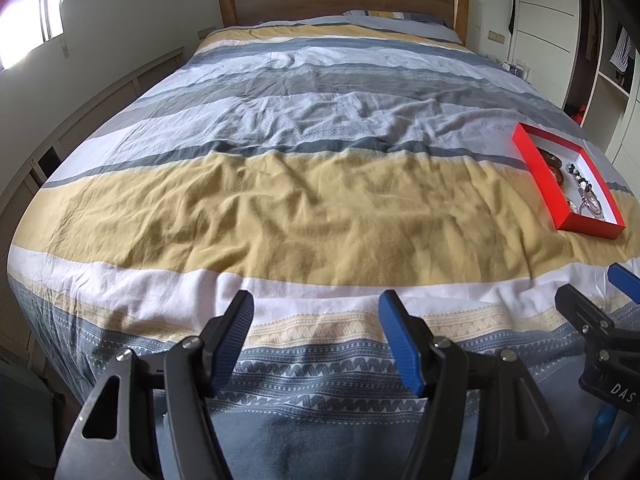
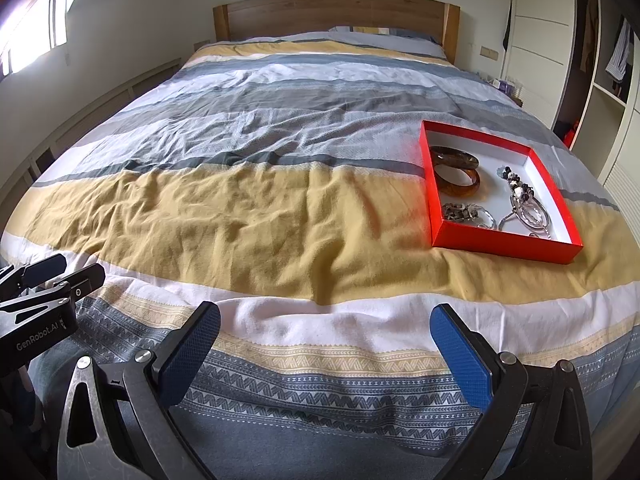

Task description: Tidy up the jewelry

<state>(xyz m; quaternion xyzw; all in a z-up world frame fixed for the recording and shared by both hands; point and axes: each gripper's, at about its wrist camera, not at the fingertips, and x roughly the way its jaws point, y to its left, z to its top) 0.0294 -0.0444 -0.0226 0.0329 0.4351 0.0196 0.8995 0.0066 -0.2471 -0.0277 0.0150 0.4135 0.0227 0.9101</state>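
Plainly both grippers — left (image 1: 316, 334), right (image 2: 326, 346) — jaws wide apart, holding nothing, above bedspread (image 2: 240, 208).

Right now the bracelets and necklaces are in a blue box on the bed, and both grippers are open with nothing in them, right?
Almost. The box is red, not blue, as the right wrist view shows. The rest holds: the bangles and beaded necklace lie in it on the bed, and the left gripper and right gripper are open and empty.

Bed (image 2: 248, 208) with striped duvet, red tray (image 2: 434, 200) lying on it
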